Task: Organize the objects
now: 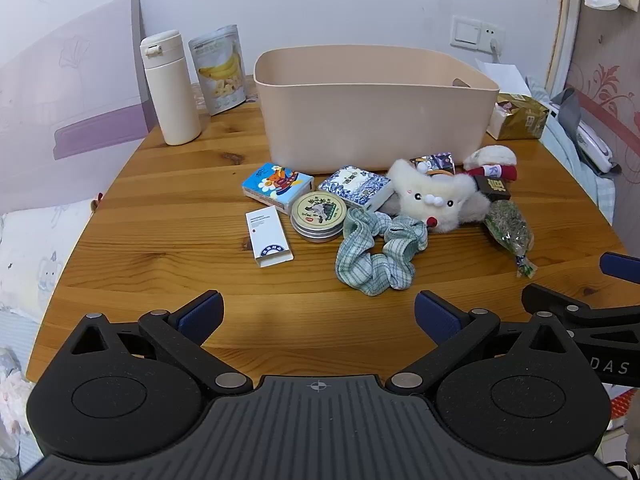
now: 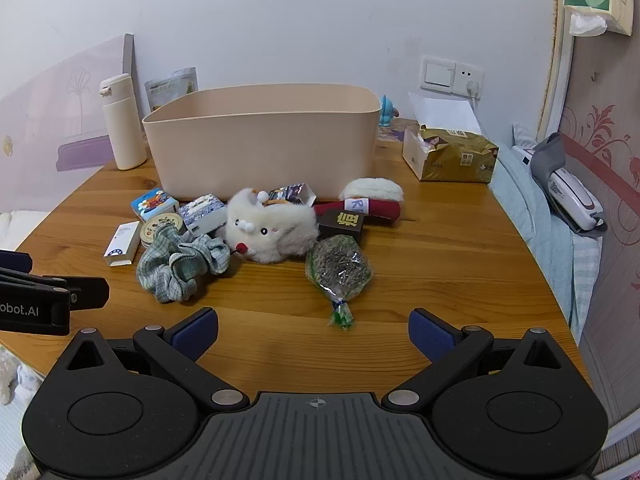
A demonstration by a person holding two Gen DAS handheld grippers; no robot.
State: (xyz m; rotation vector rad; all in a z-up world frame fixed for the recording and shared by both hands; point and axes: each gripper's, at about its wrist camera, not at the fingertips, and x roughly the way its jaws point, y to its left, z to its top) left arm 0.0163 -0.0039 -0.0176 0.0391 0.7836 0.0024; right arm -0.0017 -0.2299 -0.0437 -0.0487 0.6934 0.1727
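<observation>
A beige bin [image 1: 376, 120] [image 2: 264, 144] stands at the back of the wooden table [image 1: 160, 280]. In front of it lie a white box [image 1: 268, 236], a round tin [image 1: 319, 215], a blue cartoon box [image 1: 277, 186], a blue-white patterned box [image 1: 358, 186], a green checked scrunchie [image 1: 376, 252] [image 2: 180, 262], a white plush toy [image 1: 434, 200] [image 2: 268, 230], a green herb bag [image 1: 510, 236] [image 2: 339, 270], a dark box [image 2: 343, 224] and a red-white plush [image 2: 372, 200]. My left gripper [image 1: 319, 314] and right gripper [image 2: 313, 330] are open and empty, short of the pile.
A white flask [image 1: 170, 88] and a banana snack pouch [image 1: 220, 70] stand left of the bin. A gold tissue pack [image 2: 450, 154] lies to its right. A bed with a grey-white device [image 2: 572, 196] borders the table's right edge.
</observation>
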